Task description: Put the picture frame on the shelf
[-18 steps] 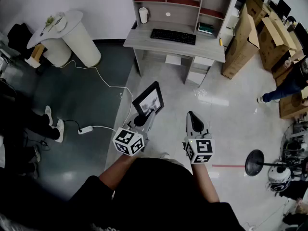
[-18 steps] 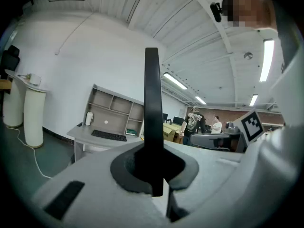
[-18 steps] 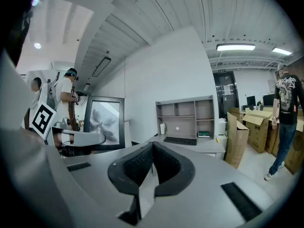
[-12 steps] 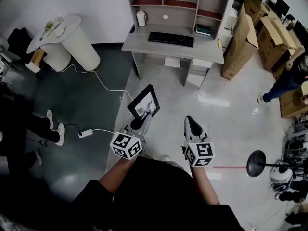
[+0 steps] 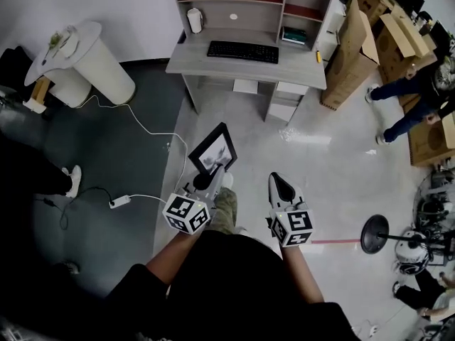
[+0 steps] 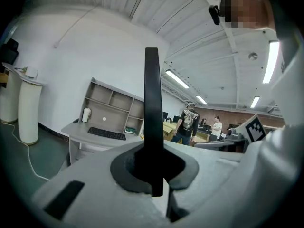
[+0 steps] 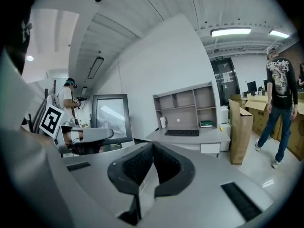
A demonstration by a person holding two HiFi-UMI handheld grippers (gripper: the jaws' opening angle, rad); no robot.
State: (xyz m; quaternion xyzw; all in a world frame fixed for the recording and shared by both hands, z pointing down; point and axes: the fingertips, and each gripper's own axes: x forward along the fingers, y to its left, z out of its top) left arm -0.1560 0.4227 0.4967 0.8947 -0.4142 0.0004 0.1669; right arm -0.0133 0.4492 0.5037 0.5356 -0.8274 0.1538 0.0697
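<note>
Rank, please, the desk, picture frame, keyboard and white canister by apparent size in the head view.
1. the desk
2. the picture frame and the keyboard: too alike to rank, and the frame is nearer the camera
3. the white canister

My left gripper (image 6: 153,167) is clamped on the picture frame (image 6: 152,103). The frame shows edge-on, as a black upright bar rising from between the dark pads (image 6: 124,167), which press on its lower end. Beyond it, to the left, a grey desk (image 6: 78,133) stands against the white wall. It carries a black keyboard (image 6: 107,133), a white canister (image 6: 86,114) and an open shelf unit (image 6: 114,103). A white round pedestal (image 6: 27,113) stands at far left. Two people (image 6: 189,122) stand right of the frame, further off.
</note>
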